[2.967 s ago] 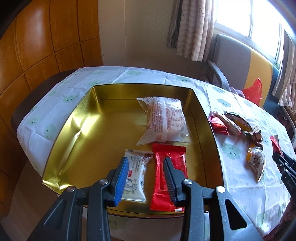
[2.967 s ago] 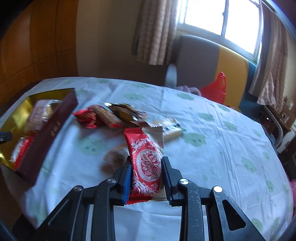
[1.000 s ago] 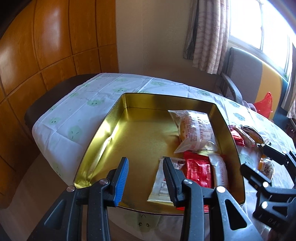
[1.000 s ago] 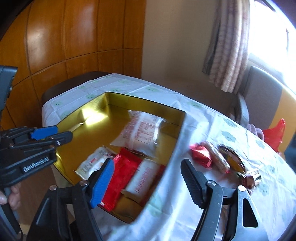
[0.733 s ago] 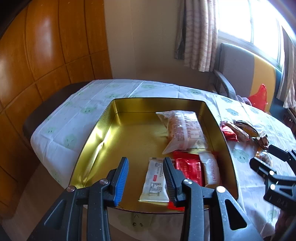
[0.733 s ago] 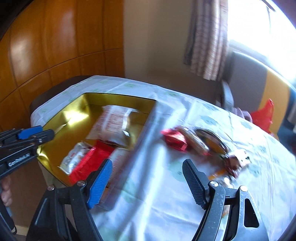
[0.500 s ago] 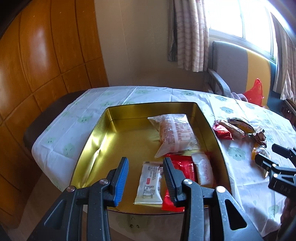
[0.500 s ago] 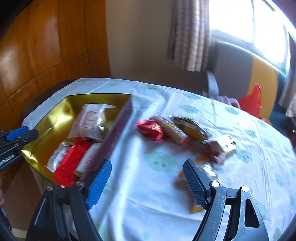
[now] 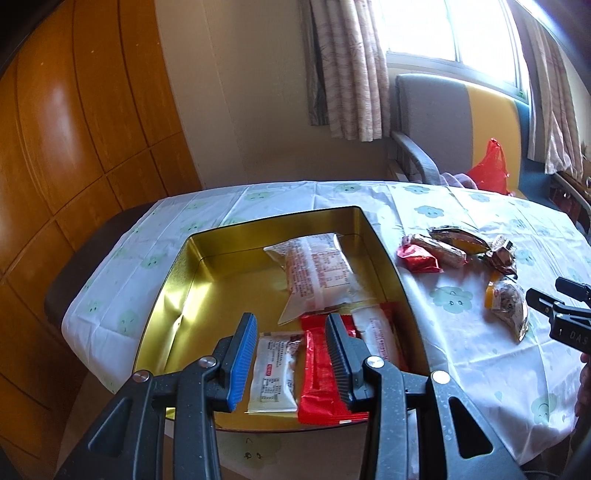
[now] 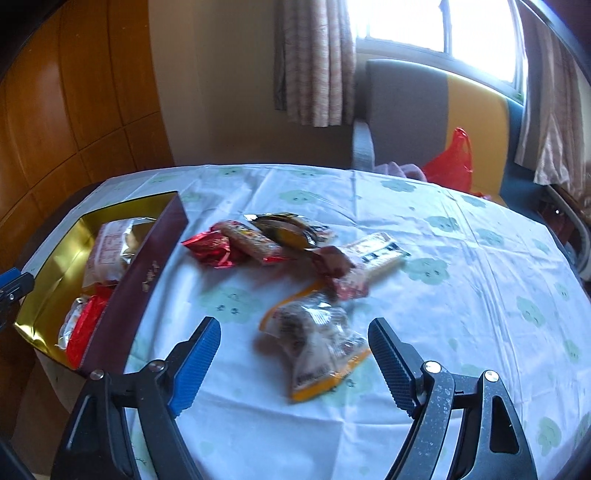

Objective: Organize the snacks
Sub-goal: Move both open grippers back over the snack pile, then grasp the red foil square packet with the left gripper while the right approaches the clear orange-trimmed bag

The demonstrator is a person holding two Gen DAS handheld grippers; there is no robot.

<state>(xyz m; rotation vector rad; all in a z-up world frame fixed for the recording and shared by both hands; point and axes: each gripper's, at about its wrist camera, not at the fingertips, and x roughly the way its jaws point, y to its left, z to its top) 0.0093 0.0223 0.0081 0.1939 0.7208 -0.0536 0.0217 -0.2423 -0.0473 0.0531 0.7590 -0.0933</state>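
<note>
Both grippers' fingers empty: right (image 10: 294,360) just widening, left (image 9: 291,356) narrower.

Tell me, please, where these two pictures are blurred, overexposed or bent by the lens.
Left wrist view: sharp; the bright window is overexposed, sunlight glares on the gold metal tin, and the wooden wall panels bow with fisheye distortion. Right wrist view: motion blur softens the clear orange-edged snack bag; the window there is also blown out.

Clothed table (image 10: 461,295) with gold tin (image 9: 388,254) and loose snack packets (image 10: 317,343)
</note>
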